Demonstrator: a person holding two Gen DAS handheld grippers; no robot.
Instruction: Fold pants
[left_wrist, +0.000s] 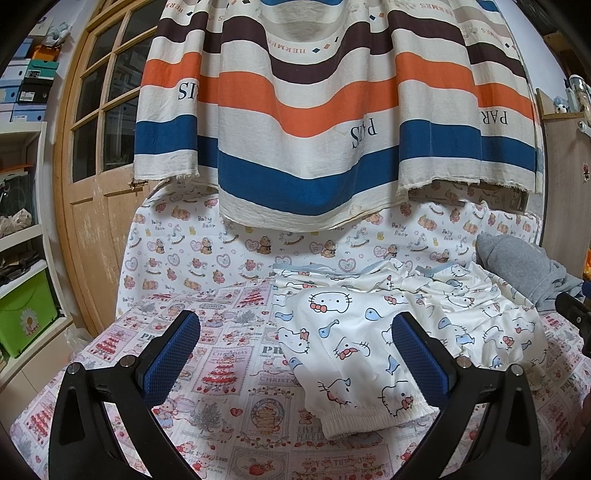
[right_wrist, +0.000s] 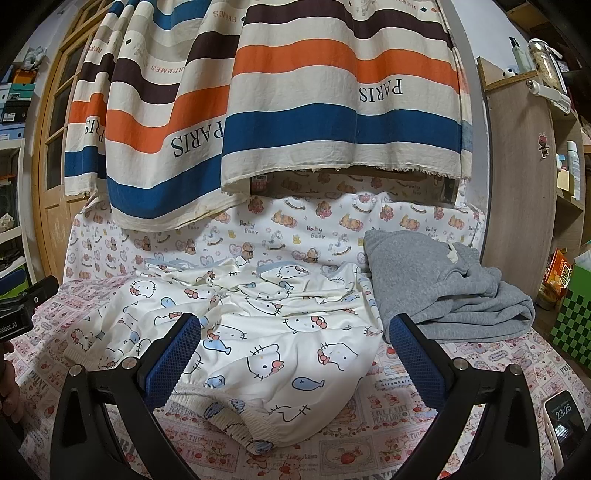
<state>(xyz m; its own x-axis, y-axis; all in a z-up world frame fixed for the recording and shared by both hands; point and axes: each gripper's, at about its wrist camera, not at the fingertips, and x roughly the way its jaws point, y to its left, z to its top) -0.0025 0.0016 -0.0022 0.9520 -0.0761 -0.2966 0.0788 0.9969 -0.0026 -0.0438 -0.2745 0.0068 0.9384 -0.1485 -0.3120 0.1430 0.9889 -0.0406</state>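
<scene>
White pants (left_wrist: 354, 343) (right_wrist: 266, 332) printed with cartoon cats and blue fish lie spread and rumpled on the patterned bed cover. Their elastic cuffs point toward the cameras, one cuff (left_wrist: 373, 417) in the left wrist view, another cuff (right_wrist: 255, 424) in the right wrist view. My left gripper (left_wrist: 295, 354) hovers open over the left leg's edge, blue pads wide apart, holding nothing. Over the right leg, my right gripper (right_wrist: 293, 354) is likewise open and holds nothing. Part of the left gripper's body (right_wrist: 26, 306) shows at the right wrist view's left edge.
A folded grey garment (right_wrist: 443, 288) (left_wrist: 517, 269) lies just right of the pants. A striped curtain (left_wrist: 314, 110) (right_wrist: 277, 92) hangs over the far side. A phone (right_wrist: 563, 421) rests at the bed's right front. A wooden door (left_wrist: 92, 147) and shelves with boxes stand left.
</scene>
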